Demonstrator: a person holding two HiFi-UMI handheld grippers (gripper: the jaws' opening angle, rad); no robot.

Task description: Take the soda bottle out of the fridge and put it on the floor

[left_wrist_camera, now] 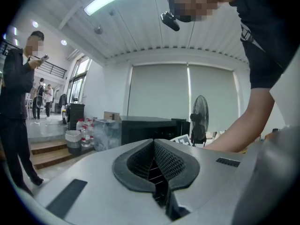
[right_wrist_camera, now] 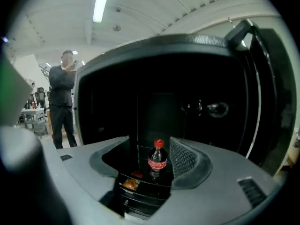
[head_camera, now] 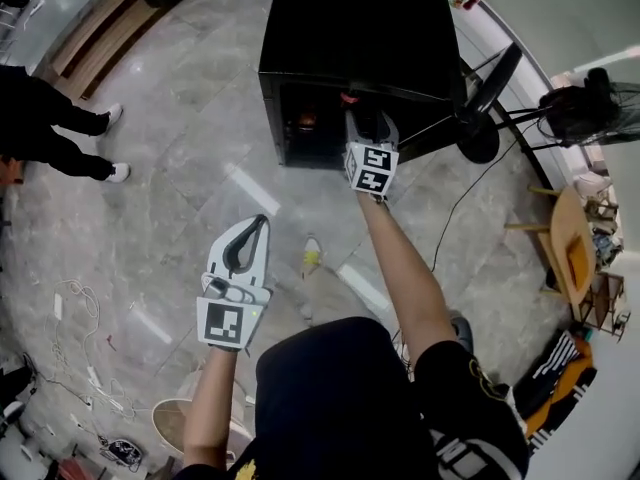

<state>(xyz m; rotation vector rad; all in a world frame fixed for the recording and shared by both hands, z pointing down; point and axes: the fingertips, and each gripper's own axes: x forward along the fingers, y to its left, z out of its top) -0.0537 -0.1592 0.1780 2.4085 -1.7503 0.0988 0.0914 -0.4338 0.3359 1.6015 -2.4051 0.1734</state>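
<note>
black fridge (head_camera: 360,28) stands open directly ahead of right gripper (right_wrist_camera: 150,144), whose jaws are apart and grip nothing. left gripper (left_wrist_camera: 153,146), jaws closed and empty, hangs back outside. soda bottle (right_wrist_camera: 157,161) stands upright on a shelf inside, beyond the right jaws, untouched.

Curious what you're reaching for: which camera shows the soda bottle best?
The right gripper view: the soda bottle stands upright inside the dark fridge, seen between the open jaws, red cap and label clear. The head view shows at most a red speck there; the left gripper view shows none of it.
</note>
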